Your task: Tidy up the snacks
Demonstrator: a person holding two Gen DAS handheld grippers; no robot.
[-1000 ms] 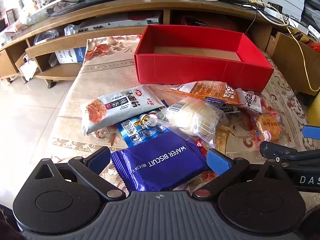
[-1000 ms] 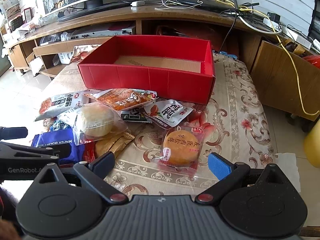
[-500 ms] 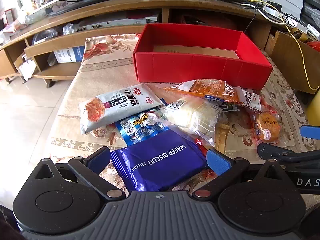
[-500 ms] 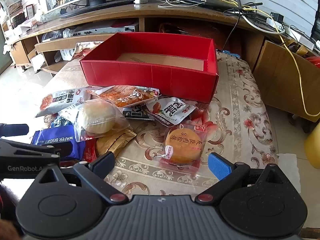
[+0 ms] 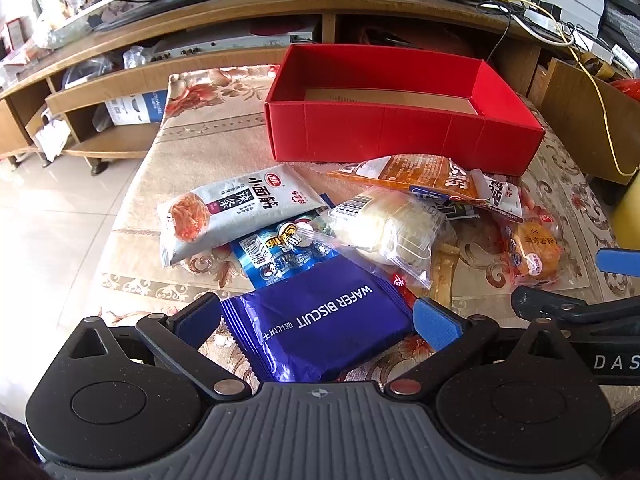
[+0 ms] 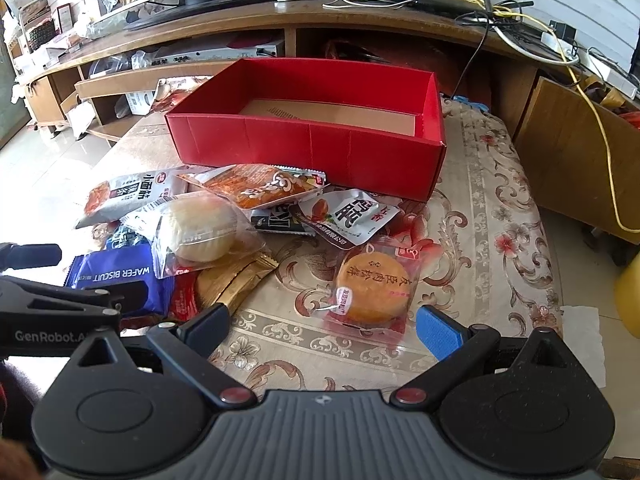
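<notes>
An empty red box [image 5: 400, 136] [image 6: 308, 144] stands at the far side of the cloth-covered table [image 6: 496, 216]. Several snack packs lie in front of it. My left gripper [image 5: 318, 320] is open, its fingers on either side of a blue wafer biscuit pack [image 5: 320, 328] [image 6: 116, 276] that lies flat. My right gripper [image 6: 323, 330] is open just short of a round orange cake in a clear wrapper [image 6: 372, 288] [image 5: 536, 244]. A bun in a clear bag [image 5: 384, 224] [image 6: 200, 232], a grey-white strip pack [image 5: 236, 208] and an orange pack [image 6: 260, 186] lie between.
A low wooden TV stand [image 5: 208, 64] with shelves and cables runs behind the table. A wooden cabinet [image 6: 576, 152] stands at the right. The table's left edge [image 5: 132, 184] drops to a tiled floor. A white pack [image 6: 348, 216] and a gold pack [image 6: 232, 280] sit mid-pile.
Both grippers have drifted only slightly; the right view has shifted a little, with the box and the cake sliding right. No pack has moved and both grippers stay open.
</notes>
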